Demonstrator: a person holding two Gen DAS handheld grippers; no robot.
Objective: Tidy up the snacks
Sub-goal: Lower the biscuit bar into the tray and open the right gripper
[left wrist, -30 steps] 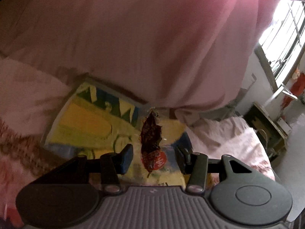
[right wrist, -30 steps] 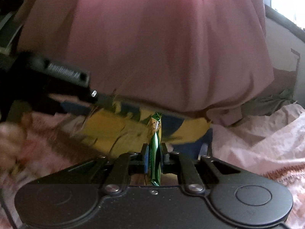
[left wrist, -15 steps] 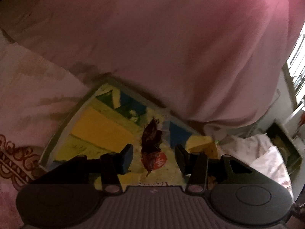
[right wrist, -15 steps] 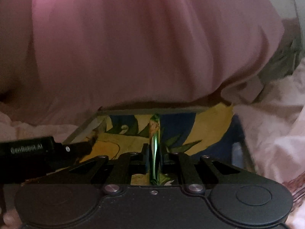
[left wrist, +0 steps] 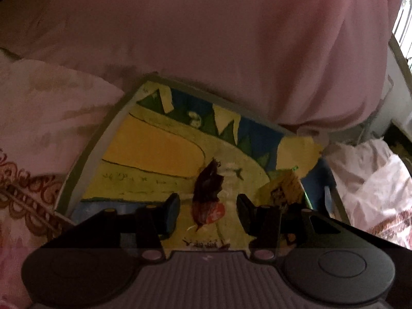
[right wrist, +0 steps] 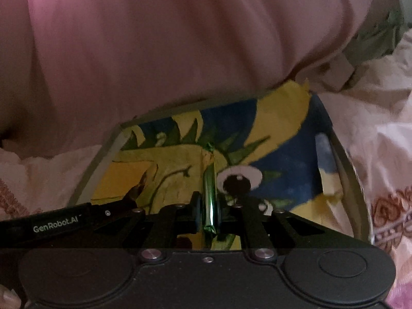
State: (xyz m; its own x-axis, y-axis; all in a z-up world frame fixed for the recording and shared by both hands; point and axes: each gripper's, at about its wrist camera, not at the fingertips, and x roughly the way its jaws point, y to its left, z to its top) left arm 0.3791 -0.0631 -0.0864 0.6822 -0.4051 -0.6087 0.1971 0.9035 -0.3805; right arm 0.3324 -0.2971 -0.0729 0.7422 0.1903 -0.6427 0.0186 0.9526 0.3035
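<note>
Grippers both tip down over the tray (left wrist: 77, 164), which has a bright yellow and blue picture on its floor. My left gripper (left wrist: 207, 207) has its jaws spread apart, and a dark red snack wrapper (left wrist: 207, 195) sits between them with a gap on each side. I cannot tell if it lies flat on the tray. My right gripper (right wrist: 207, 209) is pinching a thin green snack packet (right wrist: 209, 188) tight, standing on its edge above the tray floor. The left gripper's dark arm pokes in beside it. Pink cloth (right wrist: 180, 38) hangs behind the tray.
</note>
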